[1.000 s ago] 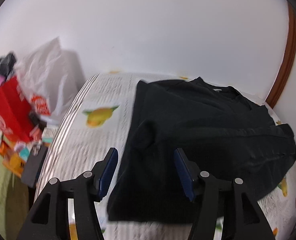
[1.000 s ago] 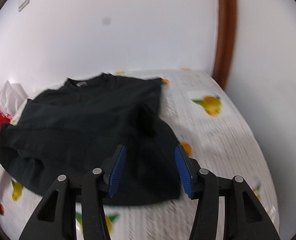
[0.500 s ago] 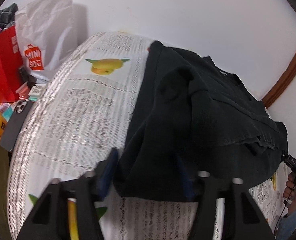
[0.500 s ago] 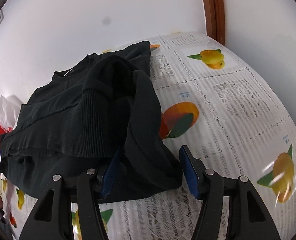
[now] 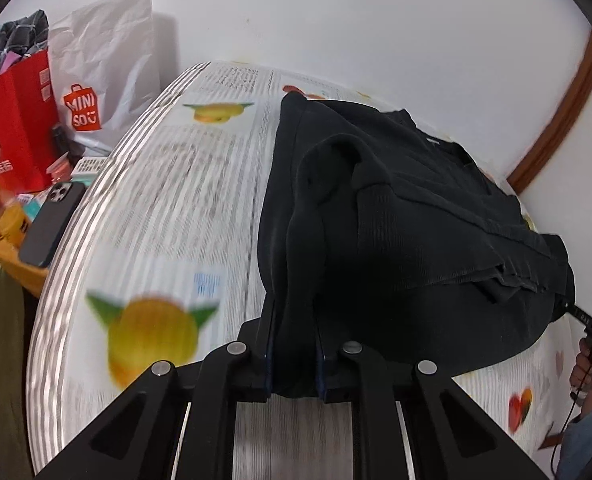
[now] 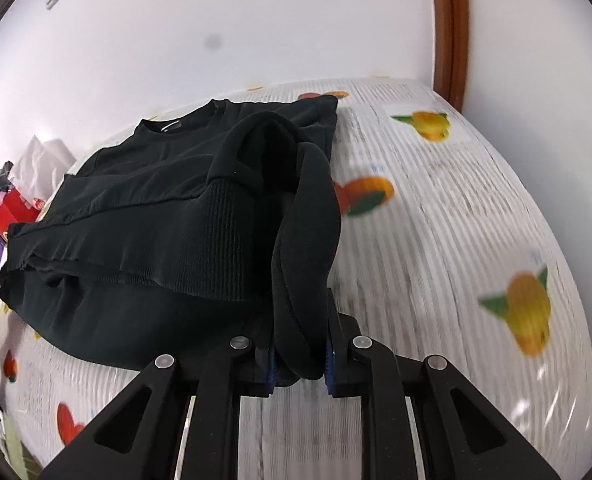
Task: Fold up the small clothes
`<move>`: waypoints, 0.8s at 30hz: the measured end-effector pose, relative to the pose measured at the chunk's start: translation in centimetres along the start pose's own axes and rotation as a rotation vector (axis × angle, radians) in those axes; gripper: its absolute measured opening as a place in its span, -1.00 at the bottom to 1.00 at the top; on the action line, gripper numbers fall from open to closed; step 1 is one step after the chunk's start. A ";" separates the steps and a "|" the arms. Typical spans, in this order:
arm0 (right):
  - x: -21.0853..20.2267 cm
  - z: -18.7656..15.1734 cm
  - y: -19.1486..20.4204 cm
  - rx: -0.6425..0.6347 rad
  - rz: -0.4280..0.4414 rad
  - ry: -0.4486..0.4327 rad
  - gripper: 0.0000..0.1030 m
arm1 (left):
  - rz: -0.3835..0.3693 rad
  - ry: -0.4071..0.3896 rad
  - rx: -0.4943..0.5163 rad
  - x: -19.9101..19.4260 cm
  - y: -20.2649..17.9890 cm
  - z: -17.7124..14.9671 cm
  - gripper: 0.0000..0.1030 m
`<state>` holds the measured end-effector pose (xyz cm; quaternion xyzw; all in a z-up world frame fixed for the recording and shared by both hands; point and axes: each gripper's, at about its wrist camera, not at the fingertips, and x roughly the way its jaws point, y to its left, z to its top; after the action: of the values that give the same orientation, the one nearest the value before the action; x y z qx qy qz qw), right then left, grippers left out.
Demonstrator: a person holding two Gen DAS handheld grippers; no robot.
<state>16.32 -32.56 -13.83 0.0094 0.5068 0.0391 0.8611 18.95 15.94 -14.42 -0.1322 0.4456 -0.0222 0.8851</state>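
Note:
A black sweatshirt [image 5: 416,216] lies on a table under a white cloth printed with fruit [image 5: 183,208]. Its sleeves are folded in and its ribbed hem faces me. My left gripper [image 5: 293,344] is at the near left corner of the hem, its jaws closing, with a bunched fold of black cloth pinched between the blue pads. In the right wrist view the same sweatshirt [image 6: 175,208] spreads to the left. My right gripper [image 6: 299,344] is at the near right corner, its jaws also closing, with a thick roll of hem pressed between its pads.
Left of the table stand a red paper bag [image 5: 15,136] and a white shopping bag [image 5: 107,68], with a dark phone [image 5: 51,224] at the table's edge. A brown door frame [image 6: 450,28] rises at the back right. A person's hand [image 5: 588,360] shows at the right edge.
Both grippers have moved forward and down onto the sweatshirt's near hem. Their jaws have gone from wide apart to pinching the cloth, which now bunches up between the pads.

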 end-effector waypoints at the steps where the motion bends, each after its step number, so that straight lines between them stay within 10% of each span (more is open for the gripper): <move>1: -0.5 -0.8 -0.2 0.002 0.003 -0.003 -0.67 | 0.003 0.003 0.010 -0.4 0.0 -0.6 -0.72; 18: -7.5 -6.0 -0.5 -0.026 -0.197 -0.053 -0.58 | -0.001 0.004 -0.003 -5.3 0.2 -6.0 -0.61; 24: -9.9 -4.4 2.5 -0.040 -0.121 -0.119 -0.51 | -0.032 -0.045 0.031 -7.5 -1.2 -5.5 -0.44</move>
<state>7.53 -30.92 -7.22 -0.0363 0.4532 -0.0035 0.8906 10.13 14.75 -11.38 -0.1260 0.4232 -0.0403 0.8963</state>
